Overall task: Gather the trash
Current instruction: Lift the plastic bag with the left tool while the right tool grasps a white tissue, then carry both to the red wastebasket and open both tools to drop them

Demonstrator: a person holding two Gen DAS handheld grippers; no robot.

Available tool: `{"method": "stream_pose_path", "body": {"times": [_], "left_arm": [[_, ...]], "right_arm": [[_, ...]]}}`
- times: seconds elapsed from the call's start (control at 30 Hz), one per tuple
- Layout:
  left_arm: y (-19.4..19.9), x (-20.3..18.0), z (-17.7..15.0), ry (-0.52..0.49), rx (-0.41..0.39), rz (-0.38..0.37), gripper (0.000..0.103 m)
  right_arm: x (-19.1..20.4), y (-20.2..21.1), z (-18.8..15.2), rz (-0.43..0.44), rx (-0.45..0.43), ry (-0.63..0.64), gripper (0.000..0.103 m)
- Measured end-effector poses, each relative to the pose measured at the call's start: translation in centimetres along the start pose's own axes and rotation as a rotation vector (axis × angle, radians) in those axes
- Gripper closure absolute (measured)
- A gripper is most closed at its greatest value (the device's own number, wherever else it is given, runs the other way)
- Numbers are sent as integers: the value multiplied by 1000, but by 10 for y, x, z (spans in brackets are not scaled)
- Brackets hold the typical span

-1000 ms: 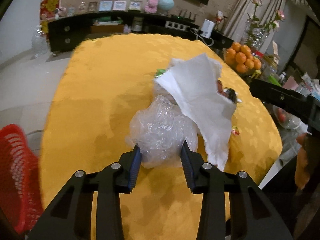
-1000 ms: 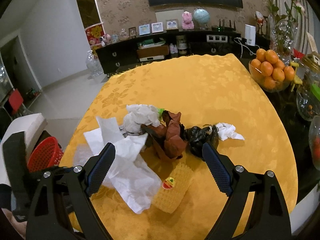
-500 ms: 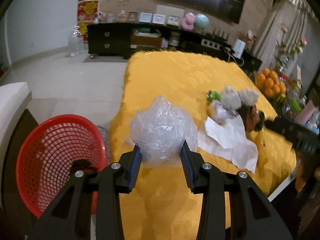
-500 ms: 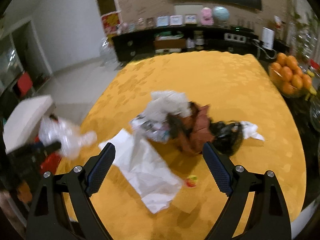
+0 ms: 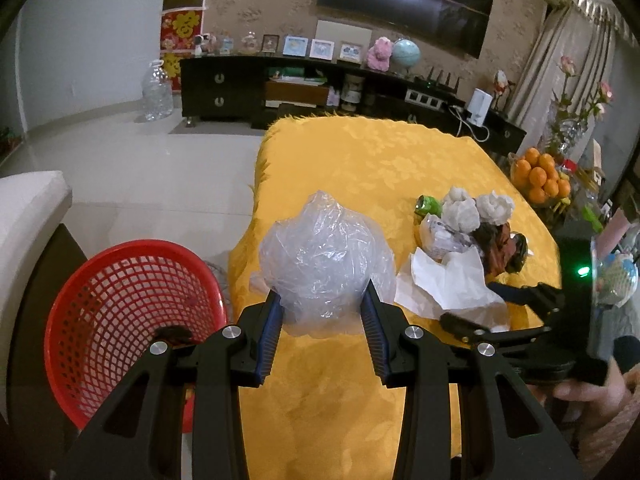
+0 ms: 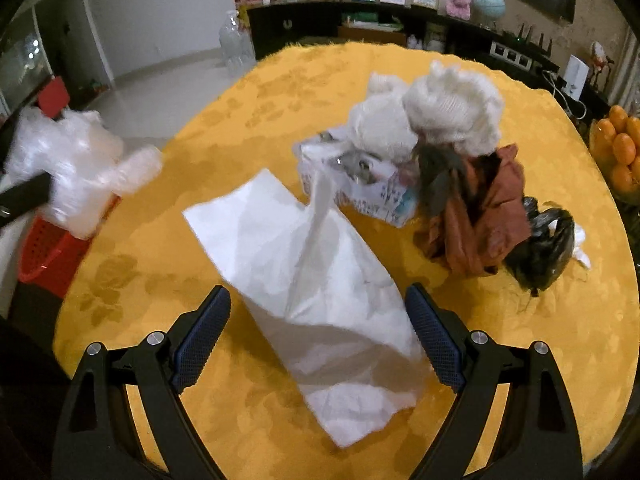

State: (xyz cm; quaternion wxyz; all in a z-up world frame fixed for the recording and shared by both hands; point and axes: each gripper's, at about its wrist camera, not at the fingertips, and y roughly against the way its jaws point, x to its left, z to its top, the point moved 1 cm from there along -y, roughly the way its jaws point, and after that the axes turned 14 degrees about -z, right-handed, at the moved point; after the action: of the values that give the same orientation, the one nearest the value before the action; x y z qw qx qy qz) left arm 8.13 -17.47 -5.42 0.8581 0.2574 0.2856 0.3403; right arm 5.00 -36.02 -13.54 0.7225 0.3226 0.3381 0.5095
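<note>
Your left gripper (image 5: 322,320) is clenched on the crumpled clear plastic bag (image 5: 324,258), held above the yellow tablecloth's (image 5: 360,160) edge, beside the red mesh basket (image 5: 120,320). Your right gripper (image 6: 320,336) hangs released, its 2 jaws wide over the white paper sheet (image 6: 312,272), near the heap of tissue wads (image 6: 432,120) and brown paper (image 6: 484,216).

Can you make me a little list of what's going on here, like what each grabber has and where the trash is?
left gripper: shut on the clear plastic bag, held up near the table's edge
right gripper: open, over the white paper, not gripping it
red basket: on the floor beside the table, something dark inside
yellow table: still holds white paper, crumpled tissues, brown wrapper, black bag
oranges: in a bowl at the far side
</note>
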Motion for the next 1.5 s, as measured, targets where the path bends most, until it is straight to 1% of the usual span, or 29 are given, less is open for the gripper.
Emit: {"method": "stream_pose_path", "body": {"times": [0.07,0.1,0.13,0.17,0.2,0.23,0.27,0.3,0.33,0.4,0.43,0.6,0.73,1.03,1.23,1.33,1.5], "left_arm": [[2,1,0,1,-3,2,67],[2,1,1,1,-6,3,67],[4,2,1,0,-8,4,67],[5,2,1,0,-11,6,67],[6,3,1,1,-14,7,67],[7,3,1,2,-16,8,67],[9,4,1,5,-19,9,67],[9,4,1,7,-20,10,67],[10,5,2,10,-22,11,67],[12,7,3,16,-27,14,67],[13,7,3,18,-29,15,67],[20,9,6,23,-53,27,67],[28,11,8,28,-72,32,67],[47,19,14,39,-119,66,67],[61,27,17,40,-152,117,67],[73,30,18,28,-174,154,67],[96,36,21,24,-206,192,67]], "right_arm": [[1,-6,-1,-15,7,2,17],[1,-9,-2,-17,14,0,20],[1,-10,-1,-18,17,-1,26],[0,-10,-1,-19,12,-2,29],[-1,-9,-1,-16,10,-3,39],[-1,-9,0,-10,5,1,45],[-1,-8,0,-8,2,2,55],[-3,-7,0,-4,1,0,63],[-4,-7,0,1,-1,-1,66],[-4,-6,0,9,-3,-3,77],[-4,-5,0,17,-5,-4,80],[-4,13,4,54,-53,-23,84],[-3,31,11,81,-110,-41,85],[7,60,26,129,-183,-57,85],[13,74,35,149,-221,-59,85],[19,83,41,159,-244,-52,85],[32,98,54,180,-274,-31,85]]}}
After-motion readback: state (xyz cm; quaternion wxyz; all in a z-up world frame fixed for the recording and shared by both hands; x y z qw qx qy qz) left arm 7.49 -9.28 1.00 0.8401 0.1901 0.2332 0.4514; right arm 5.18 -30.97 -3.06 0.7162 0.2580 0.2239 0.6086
